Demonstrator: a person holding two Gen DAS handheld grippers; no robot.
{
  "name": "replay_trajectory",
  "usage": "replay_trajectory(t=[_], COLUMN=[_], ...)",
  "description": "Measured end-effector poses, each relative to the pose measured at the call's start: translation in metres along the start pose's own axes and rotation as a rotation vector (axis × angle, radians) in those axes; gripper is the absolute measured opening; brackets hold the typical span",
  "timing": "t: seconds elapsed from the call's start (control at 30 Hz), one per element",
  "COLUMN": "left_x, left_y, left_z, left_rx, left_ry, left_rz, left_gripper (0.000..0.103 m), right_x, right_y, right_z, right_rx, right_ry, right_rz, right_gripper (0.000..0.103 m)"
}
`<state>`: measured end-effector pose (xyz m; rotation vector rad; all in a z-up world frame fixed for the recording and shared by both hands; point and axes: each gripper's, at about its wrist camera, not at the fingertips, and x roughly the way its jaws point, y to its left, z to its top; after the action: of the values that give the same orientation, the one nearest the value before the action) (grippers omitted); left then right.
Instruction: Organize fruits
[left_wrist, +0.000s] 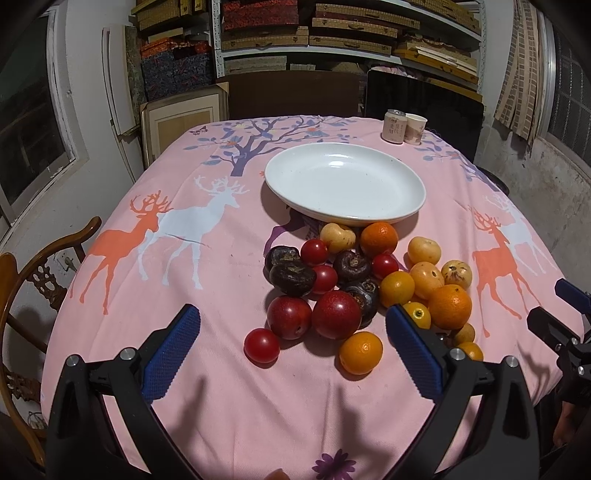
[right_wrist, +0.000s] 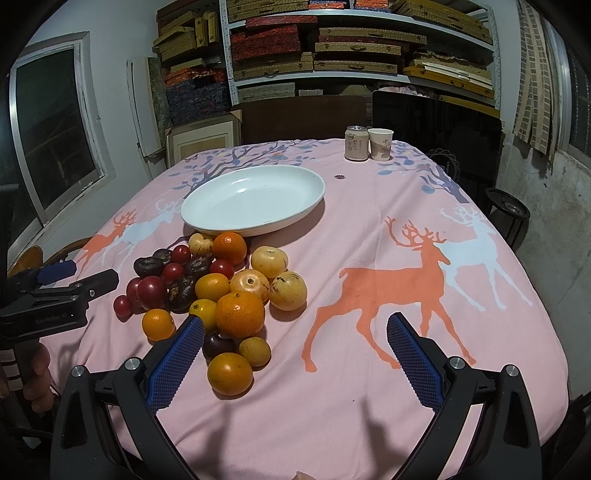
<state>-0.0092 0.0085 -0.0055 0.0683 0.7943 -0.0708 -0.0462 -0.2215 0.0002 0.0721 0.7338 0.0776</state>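
Pink-clothed worktop (left_wrist: 229, 406) with a fruit pile (left_wrist: 354, 280) just ahead of the left gripper (left_wrist: 291, 347) and ahead-left of the right gripper (right_wrist: 295, 354); both gape wide, holding nothing. White plate (left_wrist: 345, 184) lies beyond the pile.

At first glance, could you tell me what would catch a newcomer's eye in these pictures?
The heap of fruit, red, orange, yellow and dark pieces, sits mid-table on the pink deer-print tablecloth. Just behind it lies an empty white plate, some fruit touching its near rim. The left gripper and right gripper hang open before the heap, holding nothing.
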Motion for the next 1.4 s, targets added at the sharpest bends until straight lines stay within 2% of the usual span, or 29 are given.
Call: replay_trajectory(t=[0.07,0.17,0.23,0.3,0.37,0.5,0.53,0.57,0.63,0.7,0.93,1.03,1.07,1.1,1.13,1.17,1.2,1.3,1.37,1.4], left_x=[0.001,0.009,0.018,0.025,0.032,0.036,0.035,0.034,0.036,0.038,0.058,0.071,0.072,0.073,0.071,0.070,0.070,0.071,0.070,0.068], left_y=[0.001,0.005,0.010,0.016,0.022,0.029,0.028,0.028,0.028,0.029,0.042,0.052,0.052,0.052,0.052,0.051,0.047,0.038,0.037,0.037], left_z=[-0.002,-0.011,-0.021,-0.031,-0.039,-0.045,-0.044,-0.044,-0.045,-0.045,-0.035,-0.032,-0.032,-0.032,-0.032,-0.032,-0.033,-0.038,-0.039,-0.039], left_rx=[0.004,0.026,0.047,0.057,0.062,0.046,0.049,0.054,0.060,0.058,0.041,0.009,0.012,0.015,0.007,0.007,0.023,0.084,0.098,0.094], left_ry=[0.007,0.030,0.059,0.086,0.114,0.129,0.124,0.120,0.122,0.130,0.150,0.177,0.175,0.168,0.160,0.154,0.153,0.142,0.135,0.132], left_rz=[0.007,0.037,0.056,0.058,0.060,0.049,0.046,0.045,0.048,0.049,0.060,0.034,0.035,0.026,-0.038,-0.084,-0.097,-0.063,-0.070,-0.078], left_gripper=[0.099,0.099,0.099,0.099,0.099,0.099,0.099,0.099,0.099,0.099,0.099,0.097,0.092,0.077,0.057,0.049,0.045,0.045,0.039,0.031], right_x=[0.003,0.006,0.015,0.028,0.042,0.058,0.059,0.059,0.057,0.055,0.052,0.050,0.049,0.048,0.048,0.048,0.049,0.050,0.050,0.050], right_y=[0.004,0.017,0.023,0.029,0.033,0.047,0.050,0.051,0.051,0.050,0.038,0.038,0.038,0.037,0.035,0.034,0.032,0.029,0.028,0.028], right_z=[-0.002,-0.010,-0.018,-0.024,-0.030,-0.037,-0.037,-0.037,-0.037,-0.037,-0.035,-0.035,-0.035,-0.034,-0.034,-0.033,-0.033,-0.032,-0.032,-0.033], right_rx=[-0.019,-0.122,-0.173,-0.195,-0.202,-0.244,-0.254,-0.260,-0.262,-0.260,-0.222,-0.233,-0.235,-0.234,-0.231,-0.227,-0.220,-0.207,-0.205,-0.205], right_ry=[0.011,0.013,0.066,0.145,0.208,0.238,0.236,0.224,0.212,0.208,0.203,0.193,0.190,0.186,0.183,0.182,0.183,0.188,0.186,0.184], right_rz=[0.020,0.074,0.131,0.203,0.232,0.192,0.176,0.160,0.159,0.164,0.171,0.165,0.163,0.158,0.152,0.147,0.143,0.143,0.144,0.144], right_gripper=[0.099,0.099,0.099,0.089,0.080,0.056,0.056,0.050,0.048,0.040,0.039,0.039,0.039,0.039,0.039,0.039,0.039,0.039,0.039,0.039])
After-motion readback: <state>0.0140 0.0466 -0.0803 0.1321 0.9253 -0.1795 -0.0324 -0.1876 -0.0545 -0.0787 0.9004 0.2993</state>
